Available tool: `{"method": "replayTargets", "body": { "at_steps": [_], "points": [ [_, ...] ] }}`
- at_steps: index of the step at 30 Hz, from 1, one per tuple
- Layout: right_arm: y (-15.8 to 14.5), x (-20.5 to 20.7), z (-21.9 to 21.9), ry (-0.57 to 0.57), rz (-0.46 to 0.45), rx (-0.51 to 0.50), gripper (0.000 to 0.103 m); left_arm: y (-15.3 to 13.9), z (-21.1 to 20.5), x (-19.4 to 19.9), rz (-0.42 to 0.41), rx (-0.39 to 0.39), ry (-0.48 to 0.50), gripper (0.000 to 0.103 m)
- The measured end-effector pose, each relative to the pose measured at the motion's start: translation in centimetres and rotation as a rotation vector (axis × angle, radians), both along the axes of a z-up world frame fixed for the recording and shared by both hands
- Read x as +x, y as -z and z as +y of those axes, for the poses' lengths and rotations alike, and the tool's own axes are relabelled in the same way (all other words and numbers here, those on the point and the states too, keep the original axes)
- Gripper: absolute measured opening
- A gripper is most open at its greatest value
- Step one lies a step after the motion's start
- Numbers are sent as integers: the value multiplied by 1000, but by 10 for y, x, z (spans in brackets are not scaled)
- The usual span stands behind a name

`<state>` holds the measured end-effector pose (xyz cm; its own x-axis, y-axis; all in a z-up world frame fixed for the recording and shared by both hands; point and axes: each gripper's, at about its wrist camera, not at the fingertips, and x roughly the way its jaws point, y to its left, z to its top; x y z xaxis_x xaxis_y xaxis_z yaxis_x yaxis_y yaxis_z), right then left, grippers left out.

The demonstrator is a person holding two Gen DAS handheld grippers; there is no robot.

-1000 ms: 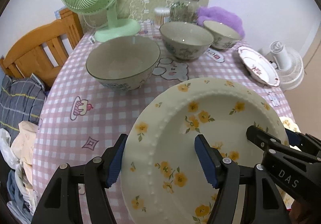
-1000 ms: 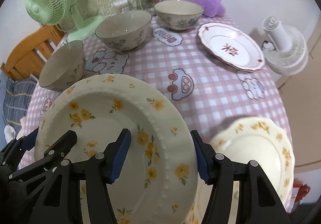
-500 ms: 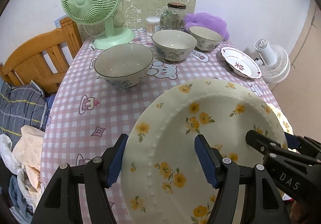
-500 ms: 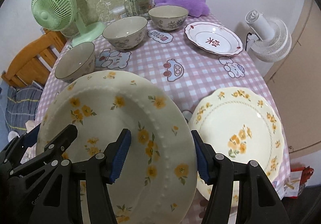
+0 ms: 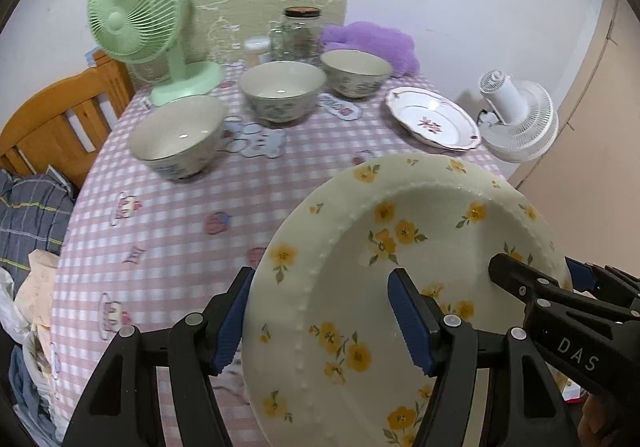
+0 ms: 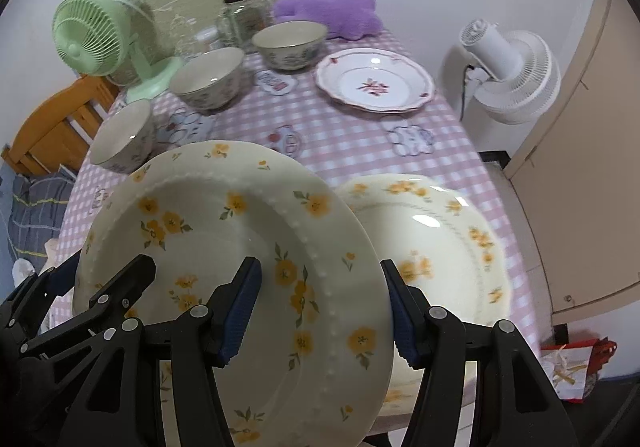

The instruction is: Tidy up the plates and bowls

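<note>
A cream plate with yellow flowers [image 5: 420, 215] [image 6: 224, 215] hangs tilted above the pink checked table [image 5: 168, 231], held from both sides. My left gripper [image 5: 320, 319] is shut on its left rim. On the opposite rim my right gripper [image 6: 320, 311] is shut too. A second yellow-flowered plate [image 6: 440, 247] lies flat at the table's near right, partly behind the held one. Further back rests a white plate with a red flower [image 5: 432, 123] [image 6: 374, 85]. Three bowls [image 5: 178, 135] [image 5: 282, 89] [image 5: 356, 71] stand in a row from left to back.
A green fan [image 5: 132, 23], a glass jar [image 5: 300, 35] and a purple plush [image 5: 368, 43] line the table's far edge. A white fan [image 6: 508, 75] stands off the right side. A wooden chair [image 5: 52, 119] and piled clothes [image 5: 28, 215] are on the left.
Both grippers have pulled back and risen with the plate, so the bowls look smaller and farther. The second yellow-flowered plate has come fully into the right wrist view.
</note>
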<state>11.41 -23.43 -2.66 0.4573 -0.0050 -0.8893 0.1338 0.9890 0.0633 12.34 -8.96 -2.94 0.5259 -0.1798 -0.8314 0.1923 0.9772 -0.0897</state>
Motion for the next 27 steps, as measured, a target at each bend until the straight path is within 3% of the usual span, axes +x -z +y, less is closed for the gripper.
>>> {"method": "replayTargets", "body": {
  "at_steps": [6, 15, 23, 27],
  "points": [
    [1, 0, -49, 23, 7, 5, 63, 0, -41, 1, -3, -28, 18, 68],
    [18, 4, -107, 20, 38, -14, 63, 23, -98, 2, 41, -35, 11, 68],
    [40, 11, -146, 2, 85, 7, 63, 46, -124, 2, 113, -80, -27, 68],
    [48, 15, -153, -23, 106, -8, 63, 55, -134, 3, 132, -65, -41, 68]
  ]
}}
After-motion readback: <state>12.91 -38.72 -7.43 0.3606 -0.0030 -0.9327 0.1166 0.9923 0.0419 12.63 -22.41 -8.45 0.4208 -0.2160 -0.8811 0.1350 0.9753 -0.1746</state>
